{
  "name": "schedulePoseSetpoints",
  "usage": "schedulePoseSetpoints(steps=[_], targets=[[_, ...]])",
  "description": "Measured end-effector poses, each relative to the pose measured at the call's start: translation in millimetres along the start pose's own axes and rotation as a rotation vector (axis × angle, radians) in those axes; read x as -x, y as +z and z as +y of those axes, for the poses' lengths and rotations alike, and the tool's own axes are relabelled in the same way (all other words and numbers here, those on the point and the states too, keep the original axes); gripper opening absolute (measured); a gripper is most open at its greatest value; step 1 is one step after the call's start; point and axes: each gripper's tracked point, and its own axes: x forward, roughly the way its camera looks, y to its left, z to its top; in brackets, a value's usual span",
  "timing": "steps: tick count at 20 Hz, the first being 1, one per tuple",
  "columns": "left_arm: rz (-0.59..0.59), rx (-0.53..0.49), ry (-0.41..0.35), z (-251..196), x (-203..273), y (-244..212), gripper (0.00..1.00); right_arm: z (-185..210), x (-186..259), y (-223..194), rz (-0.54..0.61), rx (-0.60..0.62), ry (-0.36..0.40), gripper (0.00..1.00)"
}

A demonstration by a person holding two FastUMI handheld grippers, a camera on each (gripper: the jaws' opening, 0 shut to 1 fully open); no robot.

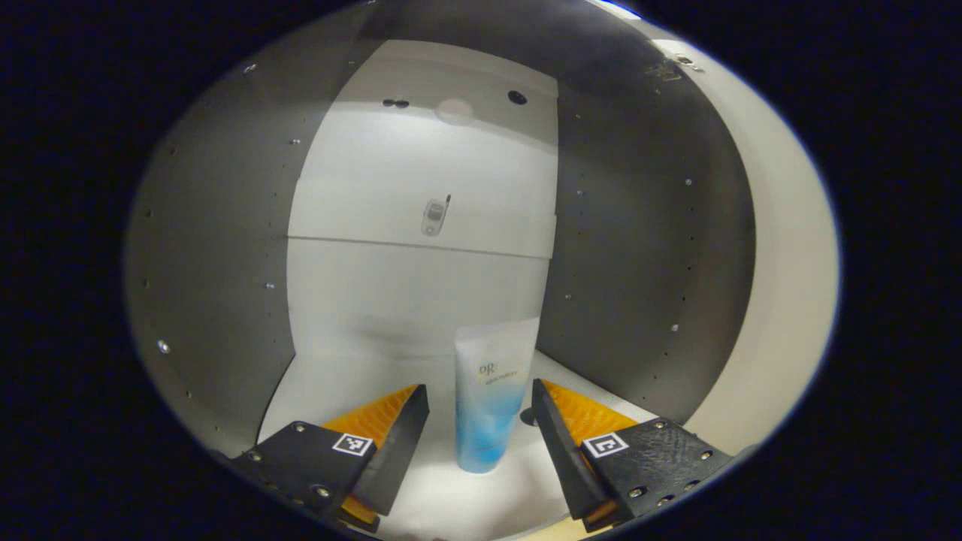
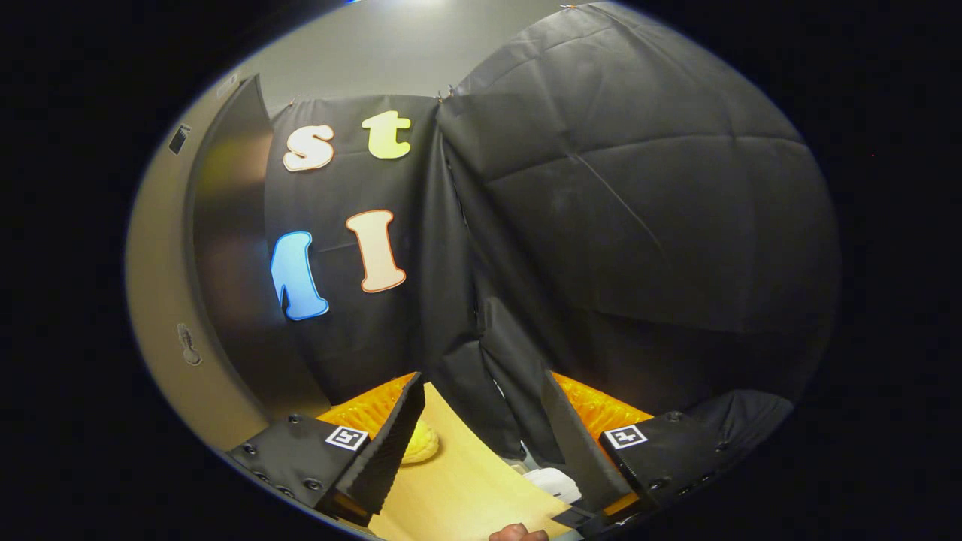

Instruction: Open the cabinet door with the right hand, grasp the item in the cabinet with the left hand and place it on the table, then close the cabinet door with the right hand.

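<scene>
Reaching into the open cabinet (image 1: pixel 225 248), the left tool (image 1: pixel 479 428) stands with its two fingers wide apart on either side of one tube (image 1: pixel 488 398), touching neither side of it as far as the left gripper view shows. That tube stands upright on the cabinet floor, cap down, between the fingers and in front of the pale back panel (image 1: pixel 421 180). Judging by this, the door is already open and the grasp is about to be made; closing on the tube, carrying it out to the bench and shutting the door are all left.

In the right gripper view the right tool (image 2: pixel 481 428) is also open and holds nothing, hanging over the wooden bench (image 2: pixel 466 481). Just beside its left finger lies one yellow object (image 2: pixel 421 443), and near its right finger one white object (image 2: pixel 552 481). Farther off, left of the tool, the cabinet door (image 2: pixel 225 248) stands swung open.
</scene>
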Motion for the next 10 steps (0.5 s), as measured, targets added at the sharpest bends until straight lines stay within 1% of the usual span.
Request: schedulePoseSetpoints(steps=[1,2,3,4,5,6,10], targets=[[0.005,-0.001,-0.003,0.5,-0.4,-1.9,0.86,-1.3,0.8,-1.7,0.0,-0.004,-0.002,0.98],[0.004,0.002,-0.009,-0.6,1.0,-2.3,0.8,-3.4,-0.7,-4.4,0.002,-0.002,-0.008,0.98],[0.01,-0.006,-0.007,-0.9,1.0,-3.2,0.75,-6.1,-0.6,-6.7,0.007,-0.001,-0.013,0.93],[0.015,-0.018,-0.013,-0.2,-0.7,-5.8,0.7,-7.9,-0.5,-9.0,0.014,-0.004,-0.016,0.93],[0.014,-0.04,0.0,3.3,-1.4,-6.7,0.64,-8.7,0.5,-11.1,0.018,-0.011,-0.016,0.98],[0.003,-0.053,0.011,6.6,0.6,-3.1,0.59,-9.7,1.2,-12.7,0.02,-0.022,-0.017,0.98],[0.002,-0.088,-0.001,6.9,1.2,-2.7,0.38,-10.8,3.3,-14.0,0.021,-0.051,-0.015,0.98]])
